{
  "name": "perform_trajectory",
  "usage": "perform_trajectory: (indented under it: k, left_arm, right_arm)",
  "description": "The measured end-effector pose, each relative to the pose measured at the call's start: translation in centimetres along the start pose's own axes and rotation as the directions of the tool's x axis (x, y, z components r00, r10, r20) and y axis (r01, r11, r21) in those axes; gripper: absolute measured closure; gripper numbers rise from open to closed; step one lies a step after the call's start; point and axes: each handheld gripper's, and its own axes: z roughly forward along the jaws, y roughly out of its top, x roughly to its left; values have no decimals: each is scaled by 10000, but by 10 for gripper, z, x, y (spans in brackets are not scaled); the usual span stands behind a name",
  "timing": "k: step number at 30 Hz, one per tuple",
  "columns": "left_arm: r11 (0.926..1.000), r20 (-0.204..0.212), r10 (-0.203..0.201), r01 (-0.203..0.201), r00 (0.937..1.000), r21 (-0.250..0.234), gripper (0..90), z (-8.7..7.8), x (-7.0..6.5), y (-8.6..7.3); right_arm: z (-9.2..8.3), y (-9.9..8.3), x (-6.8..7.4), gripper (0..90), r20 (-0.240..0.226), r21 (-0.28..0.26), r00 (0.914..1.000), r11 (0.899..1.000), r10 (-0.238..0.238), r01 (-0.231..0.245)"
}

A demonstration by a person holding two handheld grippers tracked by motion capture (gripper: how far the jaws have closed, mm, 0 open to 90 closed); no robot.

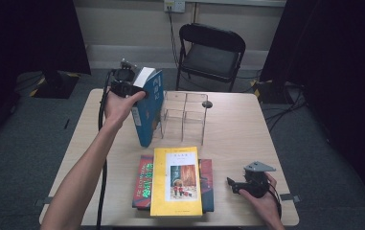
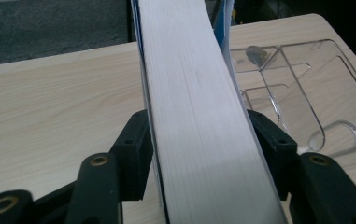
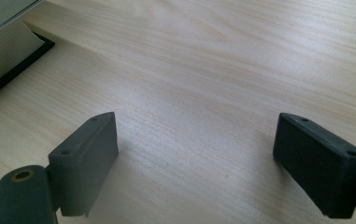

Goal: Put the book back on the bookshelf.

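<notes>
Tongs, left [image 2: 199, 135] gripping thick blue hardback [image 1: 147, 108] upright, right [image 3: 196, 158] wide over pale woodgrain table [image 3: 222, 60].

Soft overhead light, dark surroundings, mild blur.

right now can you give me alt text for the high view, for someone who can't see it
The left tongs grip a blue book standing on its edge on a wooden table, beside a clear plastic book rack. Nearer the person, a yellow book lies on top of a red one. The right tongs rest open at the table's near right, holding nothing.
</notes>
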Motion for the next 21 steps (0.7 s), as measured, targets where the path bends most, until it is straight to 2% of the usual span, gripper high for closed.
perform_trajectory:
  k: [4, 6, 7, 8, 9, 10, 13, 14, 18, 20, 21]
  left_arm:
    - [9968, 112, 513, -505, 9986, -624, 423, -5, 0, -13]
    - [9952, 139, 728, -717, 9972, -673, 410, -6, 2, -21]
    - [9950, -21, 710, -710, 9975, -703, 409, -6, 3, -24]
    - [9932, 84, 707, -696, 9975, -937, 381, -7, 4, -28]
    - [9909, 406, 759, -708, 9963, -1143, 370, -8, 7, -32]
    - [9896, 517, 734, -663, 9960, -1277, 390, -9, 8, -37]
    - [9806, 571, 1028, -915, 9931, -1735, 377, -11, 11, -52]
    - [9738, 750, 1135, -960, 9907, -2062, 350, -13, 11, -58]
    - [9535, 595, 1362, -1145, 9889, -2787, 385, -14, 9, -76]
    - [9544, 885, 1414, -1121, 9860, -2766, 393, -12, 11, -83]
    - [9522, 757, 1519, -1254, 9855, -2786, 401, -11, 12, -87]
  right_arm:
    - [0, 0, 0, 138, 0, 1, 10000, 10000, 6, -6]
    - [0, 0, 0, 138, 0, 3, 10000, 10000, 4, -4]
    - [0, 0, 0, 138, 3, 0, 10000, 10000, -2, 2]
    - [0, 0, 0, 138, 0, 3, 10000, 10000, 6, -6]
    - [0, 0, 0, 138, -2, 4, 10000, 10000, 6, -6]
    - [0, 0, 0, 138, -2, 4, 10000, 10000, 7, -7]
    - [0, 0, 0, 138, 1, 3, 10000, 10000, 6, -6]
    - [0, 0, 0, 138, -1, 2, 10000, 10000, 6, -6]
    - [0, 0, 0, 138, -2, 3, 10000, 10000, 6, -6]
    - [0, 0, 0, 138, 6, 4, 10000, 10000, 4, -4]
    - [0, 0, 0, 138, 4, 3, 10000, 10000, 3, -3]
